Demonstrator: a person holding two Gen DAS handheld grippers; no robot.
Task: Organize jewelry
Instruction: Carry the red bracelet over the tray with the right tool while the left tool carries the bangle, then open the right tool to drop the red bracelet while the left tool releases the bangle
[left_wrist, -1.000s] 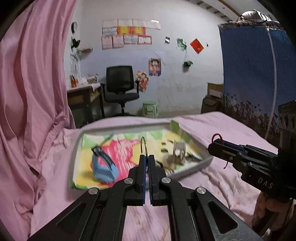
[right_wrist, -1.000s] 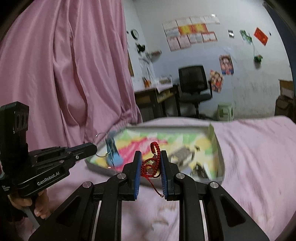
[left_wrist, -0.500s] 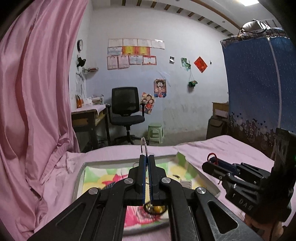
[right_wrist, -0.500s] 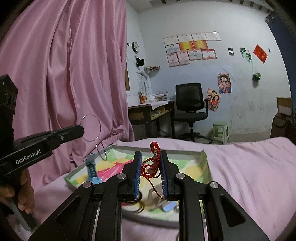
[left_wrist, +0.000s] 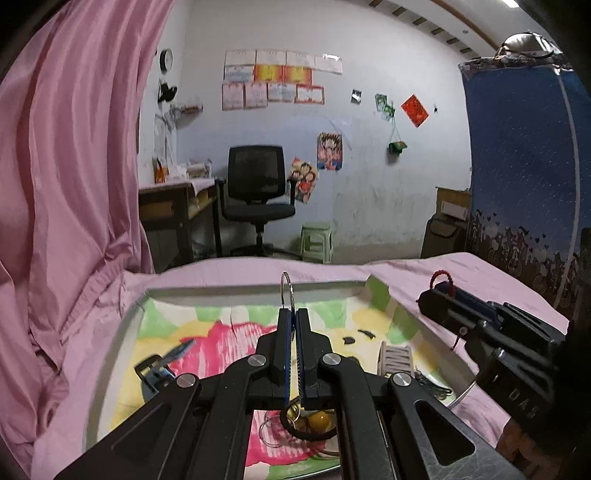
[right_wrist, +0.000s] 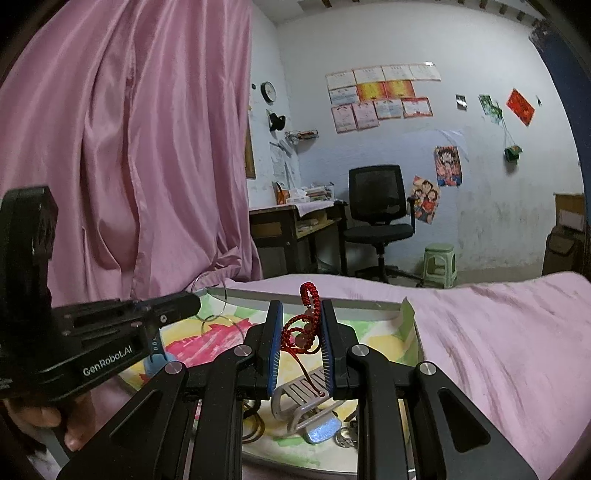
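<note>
Left hand-held gripper (left_wrist: 293, 325) is clenched on a thin metal hoop (left_wrist: 286, 290); right hand-held gripper (right_wrist: 302, 325) grips a red braided bracelet (right_wrist: 308, 317), both poised over the tray (left_wrist: 255, 290); best to lower each piece slowly and let go only over a bare patch, so cord and ring don't tangle with the clips and bands lying there; the tray sits on a pink-sheeted bed (right_wrist: 498, 332); beyond, an office chair (left_wrist: 256, 192) against a poster-hung wall.

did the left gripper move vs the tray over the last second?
Yes. The left gripper, shut on the thin metal hoop, has come forward over the tray: its tips now sit near the far rim, and more of the tray lies under it than before.
</note>
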